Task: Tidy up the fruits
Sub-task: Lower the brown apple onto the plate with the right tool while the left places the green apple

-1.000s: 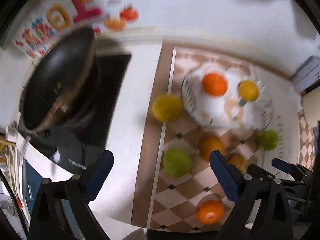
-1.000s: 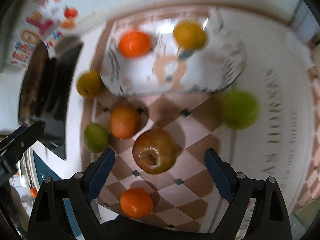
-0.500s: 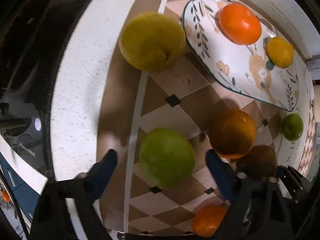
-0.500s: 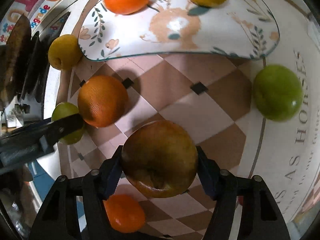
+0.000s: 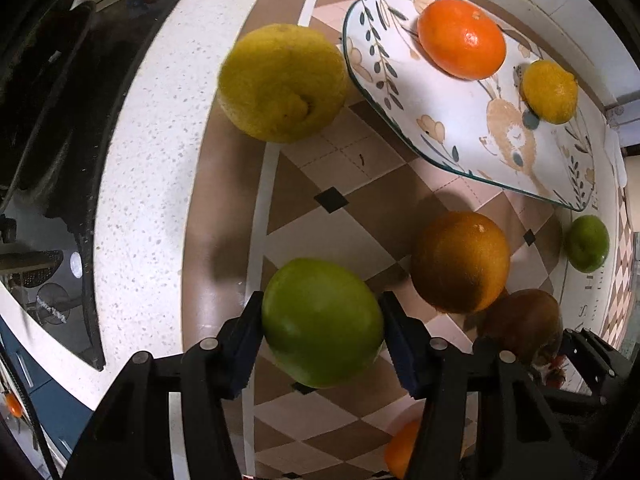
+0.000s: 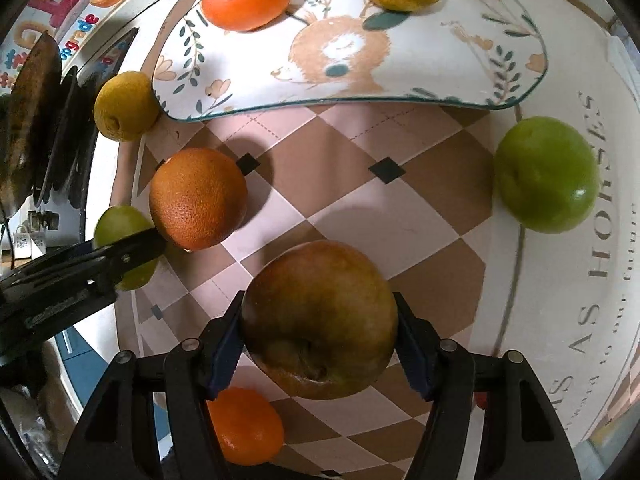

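Left gripper [image 5: 322, 334] has just closed onto the green fruit [image 5: 322, 322] near the table's edge, right gripper [image 6: 318, 340] clamps the brown apple [image 6: 320, 320] mid-mat — lift both straight, squarely, toward the plate [image 6: 460, 72].

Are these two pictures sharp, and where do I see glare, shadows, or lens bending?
Left wrist view: sharp; fisheye bends the counter edge; a small glare spot on the orange on the plate; a soft shadow left of the green fruit. Right wrist view: sharp too; a highlight on the green fruit at right; the plate rim looks curved.
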`<state>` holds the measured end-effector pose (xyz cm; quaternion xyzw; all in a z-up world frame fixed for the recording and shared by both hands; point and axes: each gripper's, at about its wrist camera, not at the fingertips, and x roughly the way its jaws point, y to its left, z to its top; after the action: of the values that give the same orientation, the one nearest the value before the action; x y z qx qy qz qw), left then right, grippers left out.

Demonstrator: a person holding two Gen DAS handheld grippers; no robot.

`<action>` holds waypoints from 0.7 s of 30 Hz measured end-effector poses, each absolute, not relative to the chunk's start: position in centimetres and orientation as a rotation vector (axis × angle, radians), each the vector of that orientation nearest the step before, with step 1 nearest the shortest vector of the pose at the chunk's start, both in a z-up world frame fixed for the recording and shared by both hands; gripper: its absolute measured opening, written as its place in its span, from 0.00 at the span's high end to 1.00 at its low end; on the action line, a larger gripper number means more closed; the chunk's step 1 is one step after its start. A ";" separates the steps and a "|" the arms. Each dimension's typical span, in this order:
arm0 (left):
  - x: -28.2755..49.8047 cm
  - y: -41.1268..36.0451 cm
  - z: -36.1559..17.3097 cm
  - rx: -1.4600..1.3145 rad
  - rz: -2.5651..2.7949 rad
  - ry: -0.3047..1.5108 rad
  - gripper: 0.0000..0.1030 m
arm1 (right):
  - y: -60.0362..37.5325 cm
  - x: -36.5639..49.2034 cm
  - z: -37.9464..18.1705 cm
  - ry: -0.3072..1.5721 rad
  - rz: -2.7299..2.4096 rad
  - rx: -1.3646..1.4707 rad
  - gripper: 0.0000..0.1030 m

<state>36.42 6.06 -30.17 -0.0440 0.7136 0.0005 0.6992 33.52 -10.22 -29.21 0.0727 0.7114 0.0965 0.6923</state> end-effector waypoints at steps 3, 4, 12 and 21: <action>35.7 6.0 -27.7 -0.126 -0.022 1.564 0.48 | -11.1 33.7 -27.2 1.559 0.230 0.203 0.33; 35.6 6.0 -26.6 -0.137 -0.033 1.549 0.48 | -11.4 33.8 -26.4 1.545 0.234 0.215 0.33; 40.6 3.2 -19.0 -0.164 -0.136 1.411 0.48 | -15.2 39.3 -20.1 1.394 0.204 0.318 0.33; 47.6 1.4 -24.1 -0.041 -0.111 1.500 0.48 | -16.6 46.2 -24.3 1.432 0.084 0.239 0.33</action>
<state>47.64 1.42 -24.10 -0.0185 0.6814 -0.0504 0.7299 46.19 -16.59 -24.32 0.1093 0.6547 0.0385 0.7470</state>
